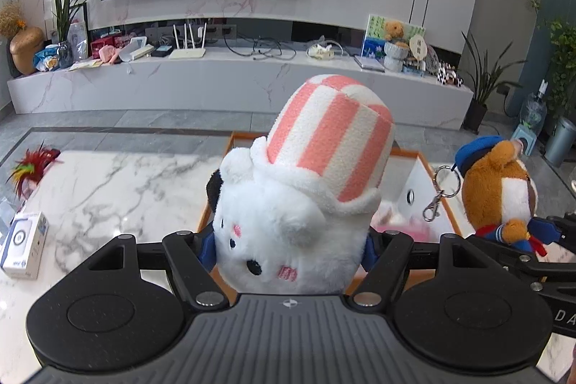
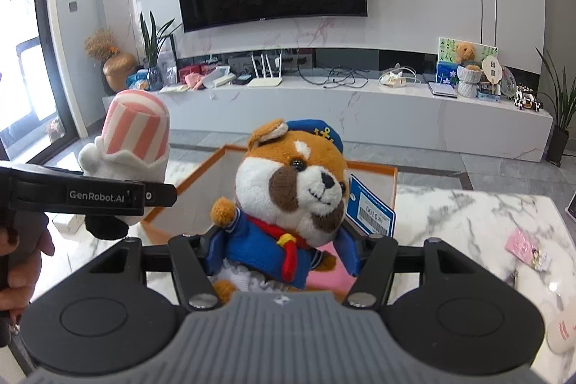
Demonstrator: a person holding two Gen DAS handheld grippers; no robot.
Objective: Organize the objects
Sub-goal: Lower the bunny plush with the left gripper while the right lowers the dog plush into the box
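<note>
Plush toys are both off the marble surface [image 2: 486,215] now: my left hand-held gripper [image 1: 288,249] is clamped on the white plush in the pink-striped hat [image 1: 288,204], and my right hand-held gripper [image 2: 280,252] is closed tight around the sailor-suited dog plush [image 2: 288,197], each held above the orange-rimmed box [image 2: 201,175]. To drop them in cleanly I would carry each one over open floor inside the box, lower it below the rim, then release. I'd keep the two hand-held grippers apart and watch the dog's blue tag [image 2: 370,207] and keyring [image 1: 439,193] for snags.
</note>
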